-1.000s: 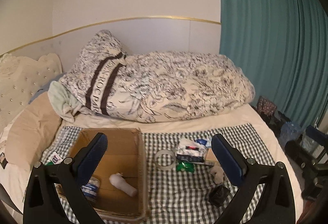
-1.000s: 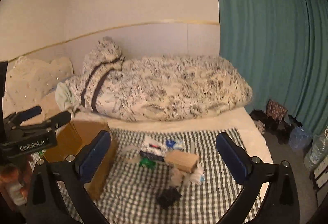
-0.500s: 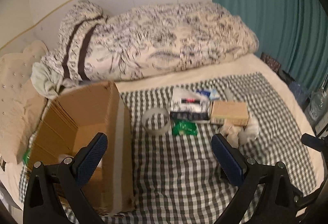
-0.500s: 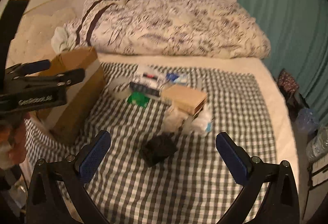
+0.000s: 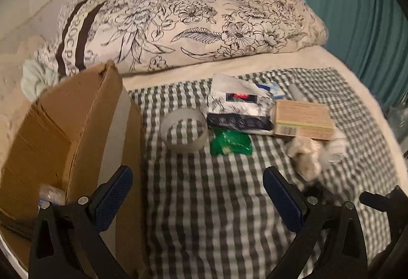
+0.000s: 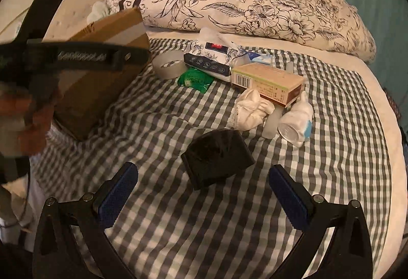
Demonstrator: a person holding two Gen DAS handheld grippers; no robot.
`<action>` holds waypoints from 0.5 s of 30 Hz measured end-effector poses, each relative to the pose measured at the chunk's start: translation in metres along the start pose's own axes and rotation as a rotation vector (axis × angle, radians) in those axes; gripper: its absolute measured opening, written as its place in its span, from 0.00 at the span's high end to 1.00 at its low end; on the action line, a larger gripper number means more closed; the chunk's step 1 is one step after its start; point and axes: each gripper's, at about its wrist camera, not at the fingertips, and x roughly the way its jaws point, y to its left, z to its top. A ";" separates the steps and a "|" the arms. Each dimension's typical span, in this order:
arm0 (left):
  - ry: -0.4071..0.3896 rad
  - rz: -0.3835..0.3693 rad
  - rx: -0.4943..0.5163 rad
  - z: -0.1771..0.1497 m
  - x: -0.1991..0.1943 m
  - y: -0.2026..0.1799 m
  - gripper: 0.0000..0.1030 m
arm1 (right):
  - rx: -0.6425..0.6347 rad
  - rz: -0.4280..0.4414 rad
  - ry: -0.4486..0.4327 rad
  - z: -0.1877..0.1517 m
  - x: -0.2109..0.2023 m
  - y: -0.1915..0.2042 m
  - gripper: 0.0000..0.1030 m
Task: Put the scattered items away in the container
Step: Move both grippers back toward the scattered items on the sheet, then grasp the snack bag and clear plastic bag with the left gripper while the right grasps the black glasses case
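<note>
Right gripper [image 6: 202,183]: fingers spread wide, nothing between them, held above the checked cloth [image 6: 331,177]. The black pouch [image 6: 218,157] lies on the cloth directly ahead of the gap, slightly left of centre and just beyond the fingertips, clear of both pads.

Beyond the pouch, to the right, a crumpled white cloth [image 6: 251,110] and a white bottle [image 6: 297,123] on its side lie close together, just beside the near edge of a tan box [image 6: 267,81]. Further left are a green packet [image 6: 195,80], a tissue pack [image 6: 211,54] and a tape ring [image 6: 168,64].

The cardboard box [image 6: 102,70], the container, stands at the far left of the cloth, partly hidden in this view by the left gripper.

Left gripper [image 5: 196,196]: fingers likewise apart and empty, over bare cloth at the container's [image 5: 76,126] right wall. Its left finger sits in front of that wall. The tape ring [image 5: 183,131] and green packet [image 5: 230,143] lie well ahead of it. A plastic item, not identifiable, shows inside the container's near corner.

A floral duvet [image 6: 255,3] lies along the far side.
</note>
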 end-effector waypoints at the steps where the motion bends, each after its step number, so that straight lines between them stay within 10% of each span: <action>1: -0.003 -0.011 0.008 0.004 0.003 -0.003 0.00 | -0.003 -0.007 -0.005 0.000 0.004 -0.001 0.00; 15: 0.024 -0.135 -0.012 0.065 0.096 -0.038 0.00 | -0.008 0.000 -0.028 0.014 0.035 -0.013 0.00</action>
